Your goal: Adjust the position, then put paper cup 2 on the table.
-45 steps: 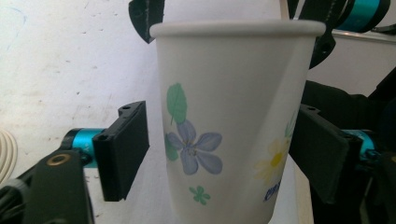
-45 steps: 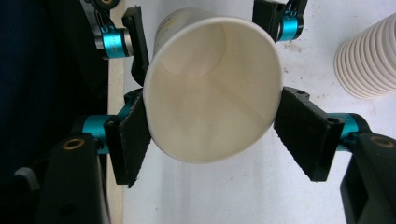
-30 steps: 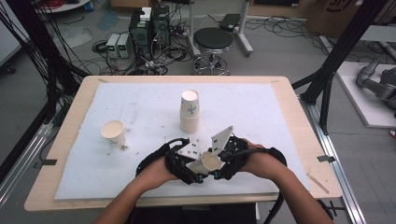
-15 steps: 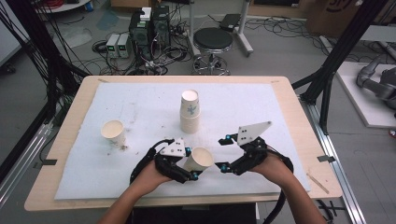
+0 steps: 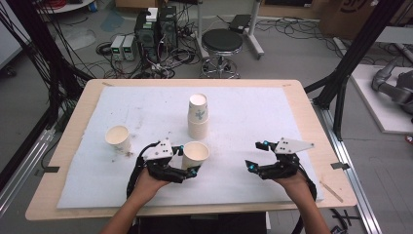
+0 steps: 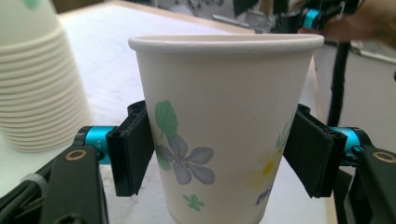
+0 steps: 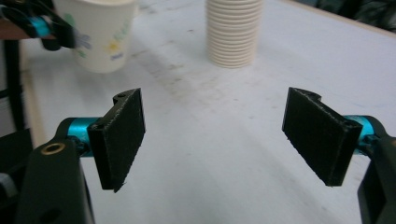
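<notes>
An upright paper cup [image 5: 196, 152] [image 6: 224, 116] with a flower print stands between the pads of my left gripper [image 5: 187, 160] [image 6: 219, 154], low over the white mat near the front middle. Both pads touch its sides. The jaws have just been opening, and the cup keeps its round shape. I cannot tell whether its base rests on the mat. My right gripper [image 5: 254, 155] [image 7: 214, 135] is open and empty to the right, apart from the cup [image 7: 105, 37]. A tall stack of nested cups [image 5: 198, 117] [image 7: 233, 32] stands just behind.
Another single paper cup [image 5: 118, 138] stands on the left of the white mat [image 5: 243, 112]. The mat covers a wooden table [image 5: 324, 146] with bare edges. Beyond the far edge are a stool [image 5: 222, 41] and tangled cables on the floor.
A second ago both grippers met at the cup near the front middle. The right gripper has let go and moved right, empty. The left has drawn the cup a little left and lower.
</notes>
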Tool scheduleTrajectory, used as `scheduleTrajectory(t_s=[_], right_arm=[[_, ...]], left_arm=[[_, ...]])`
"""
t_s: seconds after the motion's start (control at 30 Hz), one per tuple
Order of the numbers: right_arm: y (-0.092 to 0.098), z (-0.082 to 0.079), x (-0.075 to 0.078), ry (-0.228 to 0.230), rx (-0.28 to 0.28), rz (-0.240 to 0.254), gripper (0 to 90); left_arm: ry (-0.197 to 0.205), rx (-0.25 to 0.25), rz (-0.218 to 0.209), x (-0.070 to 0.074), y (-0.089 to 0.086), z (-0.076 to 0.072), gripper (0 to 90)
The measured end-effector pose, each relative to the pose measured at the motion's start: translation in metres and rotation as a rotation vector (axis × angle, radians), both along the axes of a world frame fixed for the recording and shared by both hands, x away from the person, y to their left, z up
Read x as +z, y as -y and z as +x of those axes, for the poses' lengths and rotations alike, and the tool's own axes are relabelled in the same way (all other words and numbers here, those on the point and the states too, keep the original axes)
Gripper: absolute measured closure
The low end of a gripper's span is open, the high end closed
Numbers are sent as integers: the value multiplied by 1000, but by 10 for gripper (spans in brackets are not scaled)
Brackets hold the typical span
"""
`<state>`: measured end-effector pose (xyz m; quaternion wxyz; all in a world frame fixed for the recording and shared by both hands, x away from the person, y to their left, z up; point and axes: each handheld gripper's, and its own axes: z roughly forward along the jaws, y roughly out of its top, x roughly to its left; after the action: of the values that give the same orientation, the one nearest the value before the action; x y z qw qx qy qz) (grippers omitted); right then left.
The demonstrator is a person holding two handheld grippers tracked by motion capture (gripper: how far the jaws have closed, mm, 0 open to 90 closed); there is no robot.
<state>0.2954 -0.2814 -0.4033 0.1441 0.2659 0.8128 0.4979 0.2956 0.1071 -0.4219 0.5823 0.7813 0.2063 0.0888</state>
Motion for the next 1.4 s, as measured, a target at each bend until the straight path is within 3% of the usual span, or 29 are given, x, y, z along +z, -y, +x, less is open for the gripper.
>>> scheduleTrajectory(t_s=[0.27, 0.47, 0.7, 1.03, 1.4], right_arm=[[14, -1, -5, 60, -84, 20, 220], [22, -1, -8, 65, -136, 20, 221], [30, 1, -6, 81, -184, 35, 221], [26, 1, -6, 73, -188, 22, 221], [30, -1, -5, 71, -197, 32, 221]], left_arm=[[47, 101, -79, 0, -15, -1, 292], [71, 144, -115, -1, -23, -2, 291], [88, 151, -109, -2, -25, -2, 291], [92, 160, -112, -1, -28, -2, 289], [104, 144, -125, 3, -11, 10, 291]])
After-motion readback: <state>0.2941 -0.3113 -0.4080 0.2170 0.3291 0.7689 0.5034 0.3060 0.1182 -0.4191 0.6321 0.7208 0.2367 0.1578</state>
